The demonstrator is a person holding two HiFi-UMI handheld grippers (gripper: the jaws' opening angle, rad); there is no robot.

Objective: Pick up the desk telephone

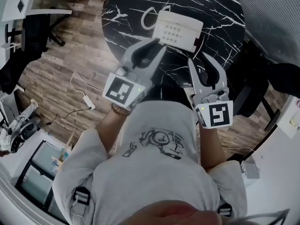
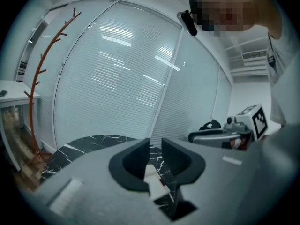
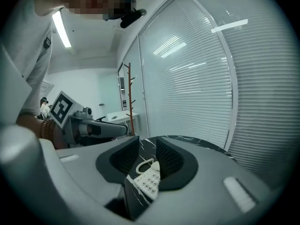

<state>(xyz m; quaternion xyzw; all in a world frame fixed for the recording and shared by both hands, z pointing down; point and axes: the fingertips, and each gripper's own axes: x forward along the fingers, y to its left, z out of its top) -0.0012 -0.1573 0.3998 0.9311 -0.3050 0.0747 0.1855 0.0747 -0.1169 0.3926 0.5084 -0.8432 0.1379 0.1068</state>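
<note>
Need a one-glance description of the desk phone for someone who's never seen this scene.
On the wood-plank floor stands a round black table with white marble veins. On it lies the desk telephone, a flat white box with a grid of keys. A coiled white cord loops beside it, and it is the only pale thing on that dark top.

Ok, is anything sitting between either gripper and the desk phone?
Nothing visible. Only bare marble table separates the desk telephone from the right gripper; the left gripper has its tips right by the near corner. Both are open and empty; the coiled cord lies on the far side.
</note>
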